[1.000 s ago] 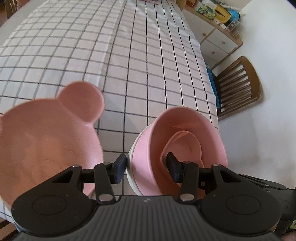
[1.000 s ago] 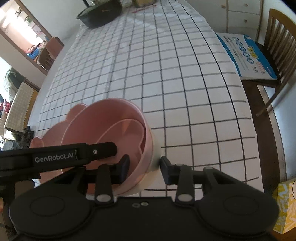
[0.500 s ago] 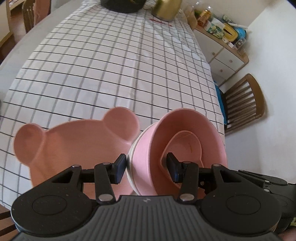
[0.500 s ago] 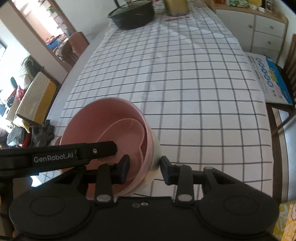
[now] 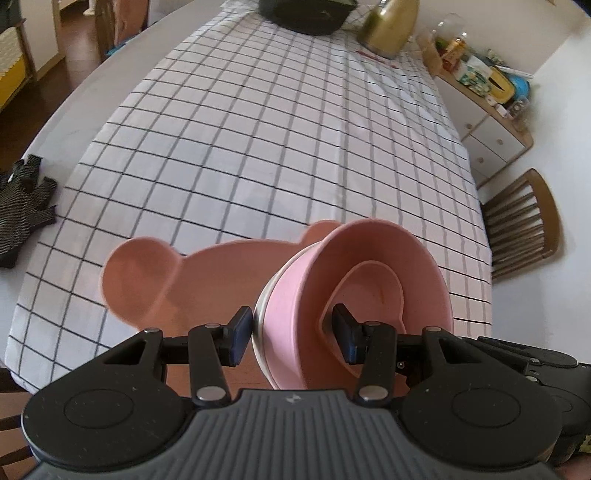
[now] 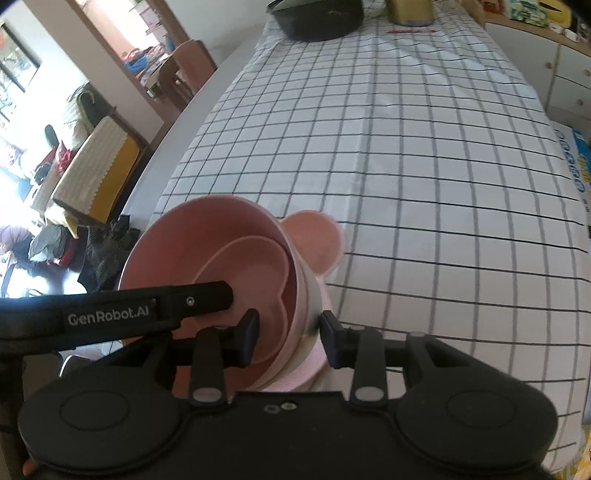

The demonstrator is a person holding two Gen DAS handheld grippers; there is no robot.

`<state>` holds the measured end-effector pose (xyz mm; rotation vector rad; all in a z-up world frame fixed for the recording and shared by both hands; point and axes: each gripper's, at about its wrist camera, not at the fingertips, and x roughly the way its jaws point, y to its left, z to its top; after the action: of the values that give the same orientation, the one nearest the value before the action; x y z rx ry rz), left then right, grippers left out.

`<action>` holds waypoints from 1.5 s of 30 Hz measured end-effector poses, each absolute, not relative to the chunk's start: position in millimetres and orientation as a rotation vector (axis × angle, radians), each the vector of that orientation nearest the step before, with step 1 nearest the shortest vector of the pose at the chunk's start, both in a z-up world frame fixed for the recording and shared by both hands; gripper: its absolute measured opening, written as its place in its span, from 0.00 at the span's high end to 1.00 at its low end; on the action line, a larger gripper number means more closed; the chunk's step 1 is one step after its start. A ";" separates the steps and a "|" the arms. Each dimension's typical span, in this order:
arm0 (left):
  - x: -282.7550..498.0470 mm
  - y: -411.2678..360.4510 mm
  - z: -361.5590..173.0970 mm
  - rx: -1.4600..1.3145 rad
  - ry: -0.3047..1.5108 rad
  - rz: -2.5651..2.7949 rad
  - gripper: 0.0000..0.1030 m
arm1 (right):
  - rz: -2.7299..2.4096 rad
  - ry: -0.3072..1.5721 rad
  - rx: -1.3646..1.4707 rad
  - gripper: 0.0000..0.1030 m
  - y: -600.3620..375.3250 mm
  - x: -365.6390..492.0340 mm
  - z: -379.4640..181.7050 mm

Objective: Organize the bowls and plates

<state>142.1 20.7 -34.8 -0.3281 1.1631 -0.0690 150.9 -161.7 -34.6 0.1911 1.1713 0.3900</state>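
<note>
Here each hand-held gripper, left (image 5: 291, 334) and right (image 6: 290, 338), pinches the pink bowl's (image 5: 373, 258) wall, a heart-shaped dish (image 6: 255, 280) nested inside.

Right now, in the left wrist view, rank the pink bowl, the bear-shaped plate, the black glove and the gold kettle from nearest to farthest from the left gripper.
1. pink bowl, between the left gripper fingers.
2. bear-shaped plate, just behind-left.
3. black glove, table's left edge.
4. gold kettle, far end.

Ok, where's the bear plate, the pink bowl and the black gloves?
bear plate (image 5: 138, 275): left wrist view, on its left ear.
pink bowl (image 5: 417, 258): left wrist view, on its inner wall.
black gloves (image 5: 22, 206): left wrist view, on the knit palm.
</note>
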 end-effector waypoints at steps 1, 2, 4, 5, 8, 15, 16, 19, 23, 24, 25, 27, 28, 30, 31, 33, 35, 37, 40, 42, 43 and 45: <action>141.8 24.1 -37.5 -0.328 1.166 -0.061 0.55 | 0.395 1.176 0.190 0.66 -159.1 152.0 -37.1; 141.3 26.5 -39.7 -0.325 1.168 -0.057 0.55 | 0.399 1.179 0.186 0.66 -156.2 152.3 -39.2; 139.6 30.0 -44.3 -0.321 1.171 -0.047 0.55 | 0.404 1.189 0.177 0.67 -150.6 152.1 -43.7; 138.8 31.2 -46.2 -0.317 1.172 -0.046 0.55 | 0.406 1.192 0.173 0.67 -148.4 150.8 -44.9; 138.1 34.3 -52.4 -0.312 1.179 -0.051 0.55 | 0.407 1.202 0.151 0.67 -142.0 148.5 -49.5; 139.4 36.8 -63.2 -0.310 1.191 -0.057 0.55 | 0.399 1.221 0.117 0.68 -135.8 146.6 -56.9; 139.7 37.7 -64.5 -0.310 1.192 -0.059 0.55 | 0.398 1.222 0.110 0.68 -134.8 146.3 -57.5; 141.3 39.6 -67.7 -0.313 1.198 -0.061 0.55 | 0.394 1.227 0.100 0.69 -133.8 147.8 -59.8; 142.1 41.2 -70.4 -0.312 1.201 -0.058 0.55 | 0.394 1.233 0.095 0.69 -130.2 149.7 -61.8; 142.0 41.6 -70.9 -0.311 1.202 -0.058 0.55 | 0.394 1.235 0.094 0.69 -128.5 150.8 -62.5; 142.2 42.1 -71.7 -0.310 1.204 -0.058 0.55 | 0.395 1.236 0.092 0.69 -128.2 150.3 -62.8; 142.9 42.8 -73.5 -0.315 1.208 -0.056 0.55 | 0.396 1.240 0.090 0.69 -126.6 151.5 -64.2; 142.9 43.0 -74.0 -0.317 1.206 -0.058 0.55 | 0.396 1.240 0.090 0.69 -126.1 151.4 -64.7; 142.5 43.5 -74.6 -0.315 1.204 -0.059 0.55 | 0.394 1.243 0.091 0.68 -124.6 152.1 -65.4; 142.5 43.5 -74.5 -0.316 1.205 -0.060 0.55 | 0.394 1.244 0.093 0.68 -124.9 152.1 -65.3; 142.1 43.6 -74.0 -0.317 1.203 -0.062 0.55 | 0.395 1.246 0.094 0.68 -124.6 152.6 -65.8; 141.6 43.7 -73.1 -0.318 1.199 -0.069 0.55 | 0.393 1.251 0.102 0.66 -125.8 153.2 -66.7; 141.6 42.7 -70.8 -0.311 1.190 -0.075 0.55 | 0.388 1.253 0.105 0.66 -127.4 153.7 -67.4; 140.6 41.5 -67.2 -0.303 1.177 -0.080 0.55 | 0.392 1.241 0.113 0.65 -129.6 152.5 -64.8; 140.4 41.1 -65.3 -0.297 1.172 -0.084 0.56 | 0.390 1.232 0.107 0.64 -130.4 151.4 -62.2; 139.9 40.5 -63.5 -0.292 1.167 -0.086 0.55 | 0.389 1.230 0.108 0.64 -130.8 150.9 -61.3; 138.0 40.0 -60.0 -0.283 1.155 -0.090 0.55 | 0.388 1.226 0.113 0.63 -132.4 149.2 -59.5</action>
<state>138.0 40.0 -60.0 -0.2828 1.1552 -0.0899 149.2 -132.4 -59.5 0.1134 1.2257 0.3876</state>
